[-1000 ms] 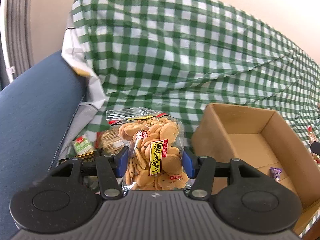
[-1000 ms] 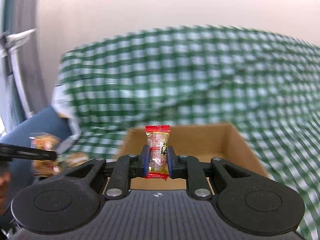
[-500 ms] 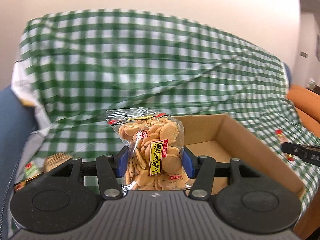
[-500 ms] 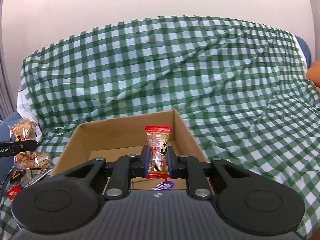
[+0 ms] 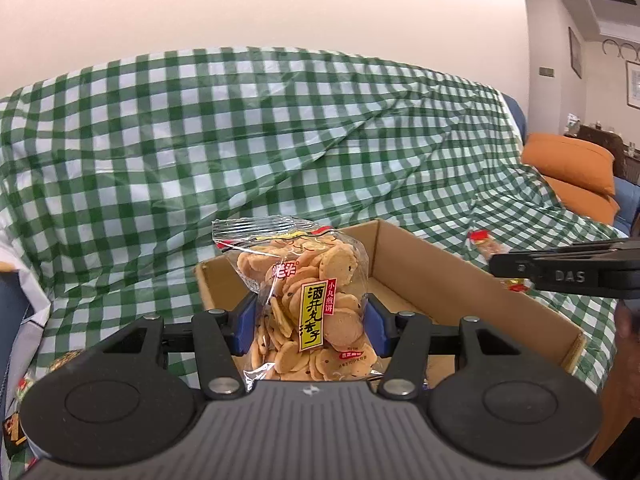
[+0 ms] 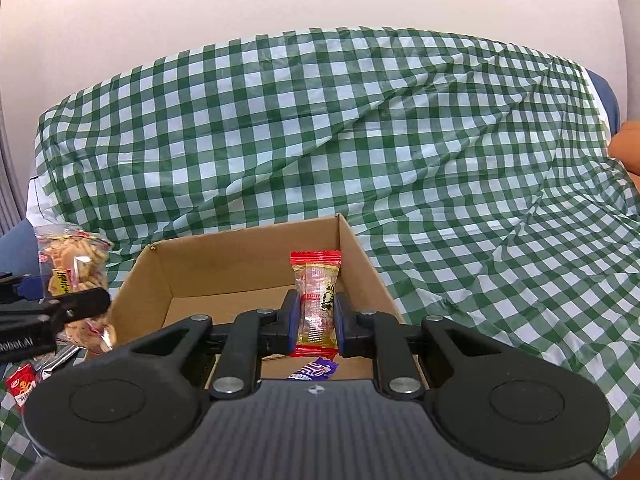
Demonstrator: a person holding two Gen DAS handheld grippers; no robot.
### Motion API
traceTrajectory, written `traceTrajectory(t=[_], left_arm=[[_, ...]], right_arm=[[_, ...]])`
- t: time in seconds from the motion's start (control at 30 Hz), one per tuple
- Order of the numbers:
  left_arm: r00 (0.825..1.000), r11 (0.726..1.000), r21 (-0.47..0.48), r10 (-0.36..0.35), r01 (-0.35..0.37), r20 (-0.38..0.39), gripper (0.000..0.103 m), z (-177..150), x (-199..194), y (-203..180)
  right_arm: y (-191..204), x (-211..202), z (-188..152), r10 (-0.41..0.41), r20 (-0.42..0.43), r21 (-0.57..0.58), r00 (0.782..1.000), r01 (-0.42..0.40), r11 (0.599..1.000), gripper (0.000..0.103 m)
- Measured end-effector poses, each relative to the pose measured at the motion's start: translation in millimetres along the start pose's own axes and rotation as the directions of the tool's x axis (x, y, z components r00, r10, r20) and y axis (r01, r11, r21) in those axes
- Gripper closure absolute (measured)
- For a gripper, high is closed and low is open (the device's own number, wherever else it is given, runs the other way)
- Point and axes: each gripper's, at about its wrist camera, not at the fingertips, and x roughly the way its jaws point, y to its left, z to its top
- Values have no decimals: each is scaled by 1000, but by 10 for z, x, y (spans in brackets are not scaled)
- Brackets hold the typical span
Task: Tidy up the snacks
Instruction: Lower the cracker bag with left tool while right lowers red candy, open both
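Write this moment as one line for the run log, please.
left gripper: shut on cracker bag | right gripper: shut on small candy packet | cardboard box: holds purple wrapper

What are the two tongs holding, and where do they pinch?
Left tongs: clear bag of round crackers, lower sides. Right tongs: small red-ended candy packet, lower half.

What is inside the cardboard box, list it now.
Inside the cardboard box, only a small purple wrapper shows on the floor near the front. The right gripper and its red-ended snack packet cover part of the floor.
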Motion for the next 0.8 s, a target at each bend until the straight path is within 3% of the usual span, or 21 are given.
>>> traceTrajectory(t=[0.8], left_arm=[[998, 997, 52, -58, 58, -8, 43, -66, 75, -222]], right_arm=[[7, 45, 2, 1, -21, -35, 1000, -1, 999, 84]])
